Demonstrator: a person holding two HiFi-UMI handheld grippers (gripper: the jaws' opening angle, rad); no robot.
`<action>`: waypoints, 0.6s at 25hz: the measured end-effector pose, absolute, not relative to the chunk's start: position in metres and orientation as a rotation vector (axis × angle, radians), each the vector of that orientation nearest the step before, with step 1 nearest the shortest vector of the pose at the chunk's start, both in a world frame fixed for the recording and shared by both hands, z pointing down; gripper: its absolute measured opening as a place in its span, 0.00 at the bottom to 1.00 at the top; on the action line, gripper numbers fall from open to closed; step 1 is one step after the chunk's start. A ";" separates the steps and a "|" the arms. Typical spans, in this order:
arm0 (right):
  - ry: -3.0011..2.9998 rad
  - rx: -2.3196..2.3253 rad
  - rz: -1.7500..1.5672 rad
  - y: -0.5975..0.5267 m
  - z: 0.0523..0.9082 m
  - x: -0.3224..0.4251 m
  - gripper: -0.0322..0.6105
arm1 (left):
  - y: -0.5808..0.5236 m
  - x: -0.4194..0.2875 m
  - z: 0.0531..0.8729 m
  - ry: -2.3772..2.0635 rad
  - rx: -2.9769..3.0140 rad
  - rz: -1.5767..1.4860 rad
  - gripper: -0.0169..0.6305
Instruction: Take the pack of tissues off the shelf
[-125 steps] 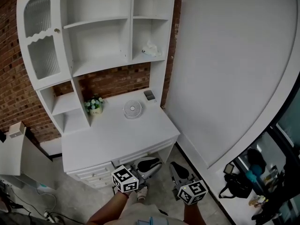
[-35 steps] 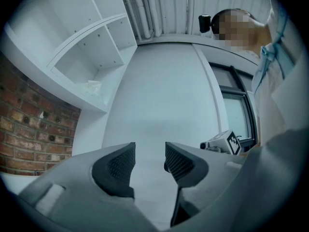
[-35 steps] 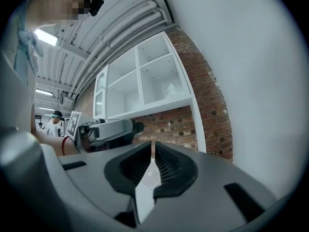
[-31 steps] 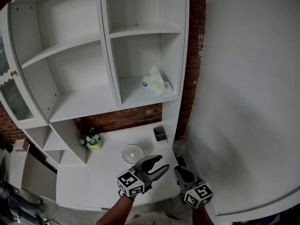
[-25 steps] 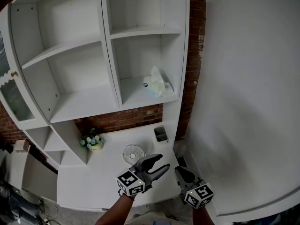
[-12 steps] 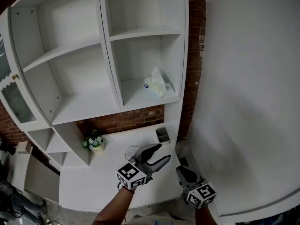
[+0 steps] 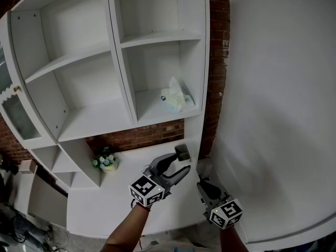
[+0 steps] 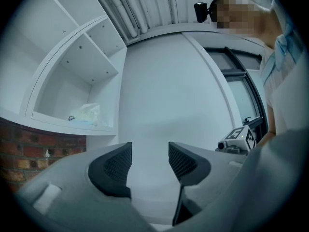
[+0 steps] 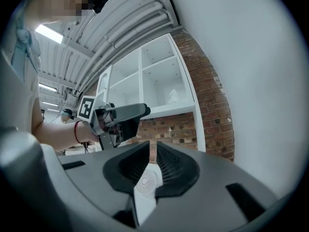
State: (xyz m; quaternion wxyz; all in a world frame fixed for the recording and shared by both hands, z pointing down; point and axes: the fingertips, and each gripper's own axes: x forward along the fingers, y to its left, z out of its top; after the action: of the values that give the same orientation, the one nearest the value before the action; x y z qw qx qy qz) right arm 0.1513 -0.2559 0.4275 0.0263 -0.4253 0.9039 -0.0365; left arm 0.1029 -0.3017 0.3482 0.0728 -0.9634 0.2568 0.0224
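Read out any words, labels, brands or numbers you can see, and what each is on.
No text is readable.
The pack of tissues on the shelf has a small dark mark, too small to read.
The left gripper and right gripper carry only black-and-white square patterns, no letters.

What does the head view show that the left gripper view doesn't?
Head view only: the flower pot, the glass cabinet door and the left gripper seen whole from outside.
Left gripper view only: the ceiling, a window, and its own fingers head-on. They are apart with nothing between them and have just been opening.
Both: the pack of tissues on its shelf, the brick wall and the right gripper.
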 end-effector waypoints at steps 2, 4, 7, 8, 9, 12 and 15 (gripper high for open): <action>2.794 -1.314 -0.093 -0.262 0.423 0.152 0.12 | -0.305 0.102 0.345 0.778 -2.883 0.058 0.37; 2.793 -1.314 -0.075 -0.268 0.418 0.153 0.12 | -0.308 0.101 0.341 0.787 -2.869 0.050 0.37; 2.790 -1.310 -0.045 -0.277 0.408 0.154 0.12 | -0.314 0.098 0.332 0.815 -2.840 0.046 0.37; 2.791 -1.308 -0.034 -0.280 0.405 0.153 0.12 | -0.317 0.097 0.329 0.828 -2.829 0.042 0.37; 2.792 -1.304 -0.023 -0.284 0.402 0.153 0.12 | -0.320 0.096 0.326 0.843 -2.818 0.036 0.37; 2.796 -1.289 0.012 -0.293 0.393 0.150 0.13 | -0.330 0.094 0.318 0.894 -2.785 0.017 0.37; 2.806 -1.272 0.037 -0.300 0.388 0.147 0.14 | -0.339 0.092 0.312 0.943 -2.756 0.003 0.37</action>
State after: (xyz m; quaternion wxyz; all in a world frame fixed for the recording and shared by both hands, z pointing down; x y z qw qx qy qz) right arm 0.1470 -0.3003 0.3875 0.0304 -0.4126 0.9103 0.0121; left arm 0.0922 -0.3391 0.3121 0.1140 -0.9400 0.3216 0.0011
